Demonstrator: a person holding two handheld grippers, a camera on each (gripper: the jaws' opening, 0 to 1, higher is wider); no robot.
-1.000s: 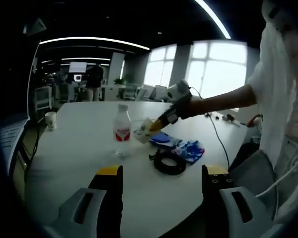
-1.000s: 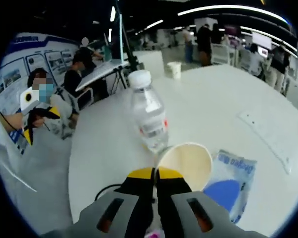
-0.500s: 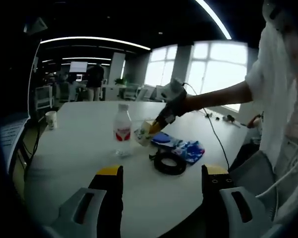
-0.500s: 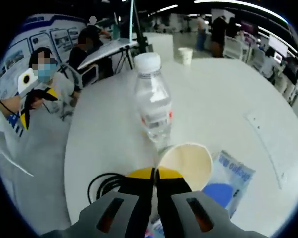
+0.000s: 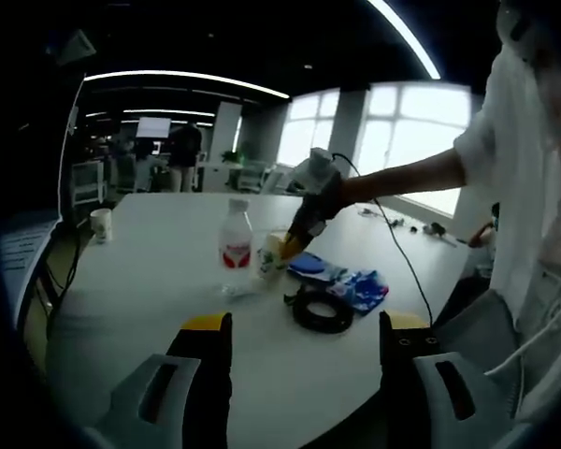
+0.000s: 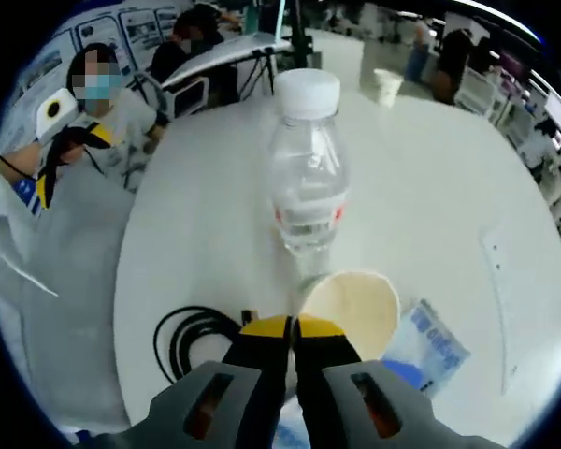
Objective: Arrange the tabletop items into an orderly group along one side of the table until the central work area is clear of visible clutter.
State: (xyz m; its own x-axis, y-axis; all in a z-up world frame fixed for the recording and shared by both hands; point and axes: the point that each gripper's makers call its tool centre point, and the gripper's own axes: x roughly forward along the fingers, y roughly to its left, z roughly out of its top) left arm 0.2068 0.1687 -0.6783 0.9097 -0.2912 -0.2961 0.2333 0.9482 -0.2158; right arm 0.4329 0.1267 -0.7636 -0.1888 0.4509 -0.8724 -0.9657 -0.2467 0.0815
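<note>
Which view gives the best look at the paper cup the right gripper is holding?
The right gripper view: the paper cup sits close, its open mouth and rim plain beside the shut right gripper. The left gripper view shows the cup small, side-on, next to the water bottle.

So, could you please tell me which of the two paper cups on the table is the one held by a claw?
The cup beside the water bottle, pinched at its rim by the right claw. The other cup stands alone near the table's far edge.
</note>
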